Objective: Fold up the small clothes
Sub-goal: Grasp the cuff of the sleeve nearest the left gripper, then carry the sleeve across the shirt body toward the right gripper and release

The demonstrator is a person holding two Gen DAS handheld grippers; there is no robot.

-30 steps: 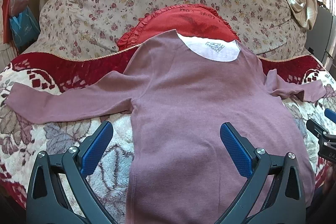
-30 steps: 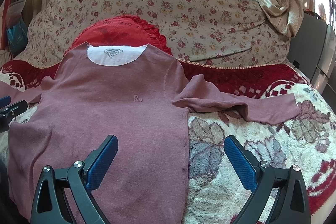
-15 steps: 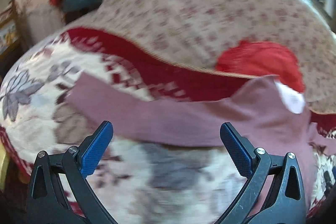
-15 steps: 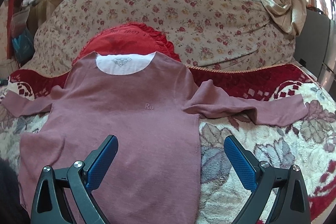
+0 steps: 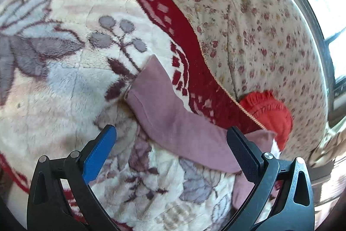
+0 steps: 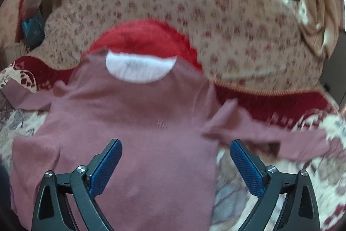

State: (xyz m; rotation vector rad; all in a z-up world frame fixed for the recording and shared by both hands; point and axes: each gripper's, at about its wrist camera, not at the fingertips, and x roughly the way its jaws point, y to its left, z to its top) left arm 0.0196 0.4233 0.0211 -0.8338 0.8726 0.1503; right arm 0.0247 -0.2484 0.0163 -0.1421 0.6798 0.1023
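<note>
A mauve long-sleeved shirt (image 6: 134, 127) lies flat on a fleece blanket, front up, white inner neck at the top. Both sleeves are spread out. In the left wrist view its left sleeve (image 5: 168, 114) lies stretched, cuff at the upper left. My left gripper (image 5: 170, 148) is open and empty, hovering just short of that sleeve. My right gripper (image 6: 175, 163) is open and empty over the shirt's lower body. The right sleeve (image 6: 270, 135) runs out to the right, slightly rumpled.
The flowered fleece blanket (image 5: 64, 70) with a red border covers the seat. A floral sofa back (image 6: 216, 14) rises behind, with a red frilled cushion (image 6: 147, 36) under the shirt's neck. A beige curtain (image 6: 320, 14) hangs at the right.
My left gripper has swung left from over the shirt's body to the left sleeve. My right gripper has shifted left and closer over the shirt's body. Both stay open.
</note>
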